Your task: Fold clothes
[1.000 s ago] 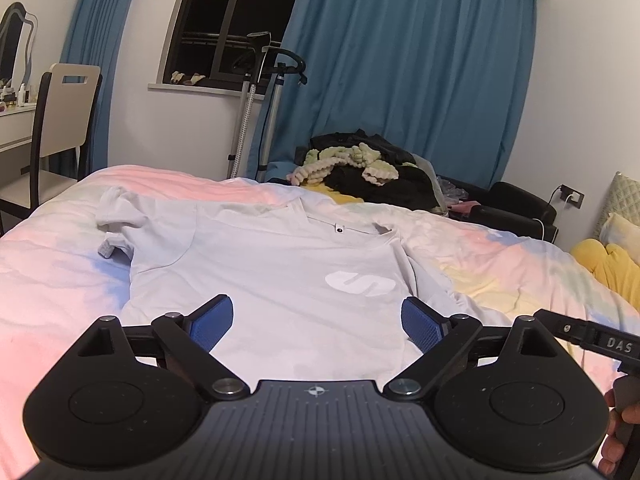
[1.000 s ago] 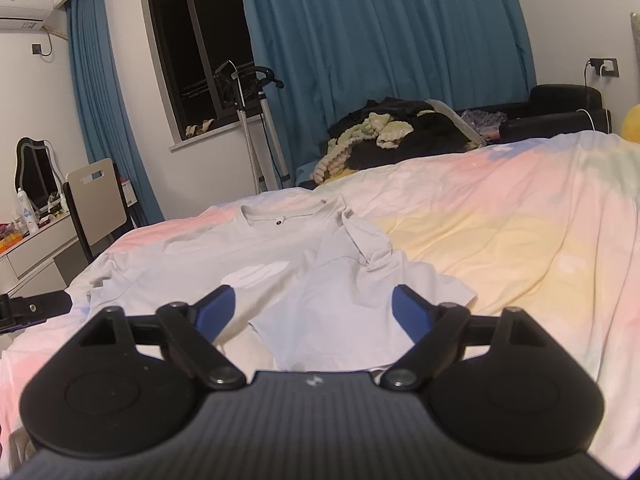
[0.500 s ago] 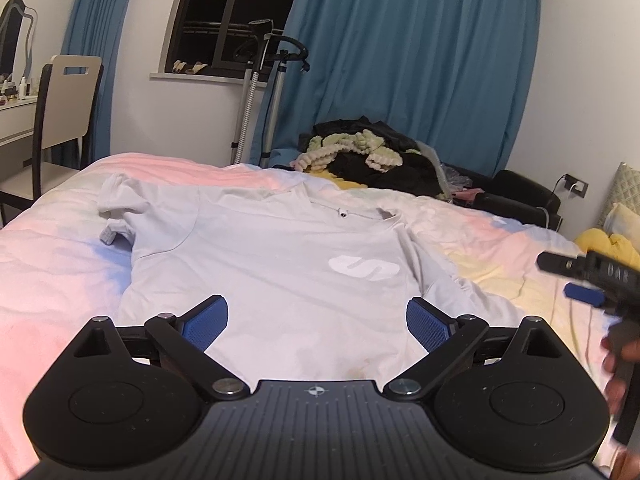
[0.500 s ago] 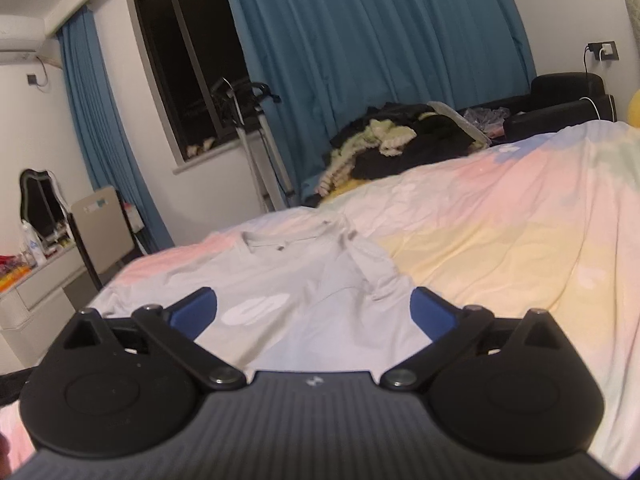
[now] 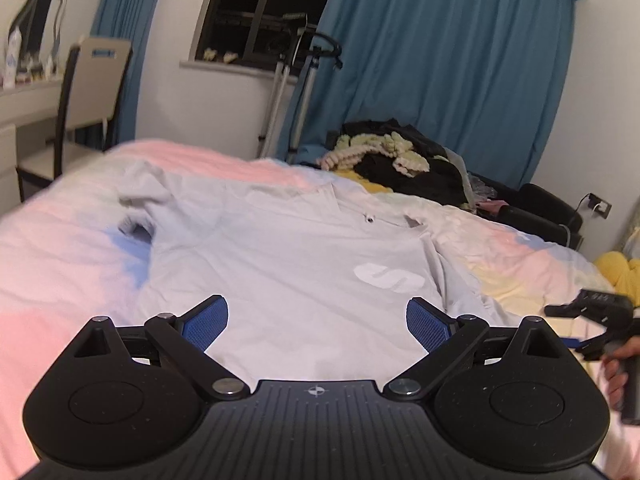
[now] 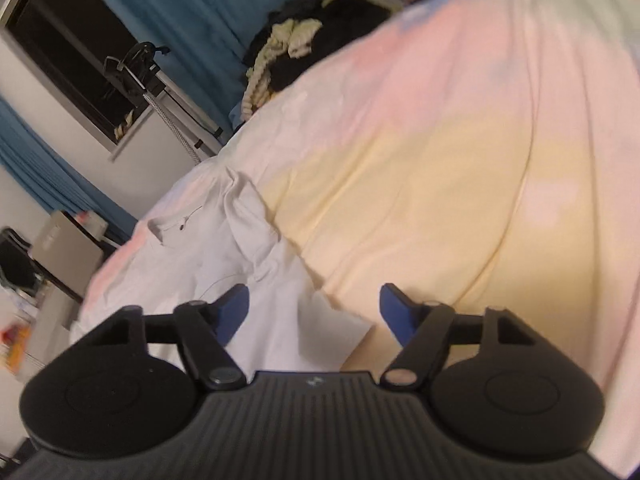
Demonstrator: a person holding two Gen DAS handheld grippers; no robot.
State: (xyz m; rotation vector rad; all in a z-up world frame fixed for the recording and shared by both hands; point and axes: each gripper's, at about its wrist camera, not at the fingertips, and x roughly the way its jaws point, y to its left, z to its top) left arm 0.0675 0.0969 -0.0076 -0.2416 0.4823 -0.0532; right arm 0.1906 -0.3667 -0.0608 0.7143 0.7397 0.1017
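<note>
Left wrist view: a pale grey T-shirt (image 5: 288,256) lies spread flat on the bed (image 5: 60,248), collar away from the camera, one sleeve bunched toward the bed's left edge. The left claw (image 5: 316,328) hovers over the shirt's near hem with its jaws wide apart, nothing between the blue pads. At the bed's right side the right claw (image 5: 580,320) shows, gripped by a hand (image 5: 618,372). Right wrist view, tilted and blurred: the right claw (image 6: 314,312) stands over the shirt's right sleeve (image 6: 304,320), whose corner lies between the pads, untouched; its jaws have just been closing but remain apart.
</note>
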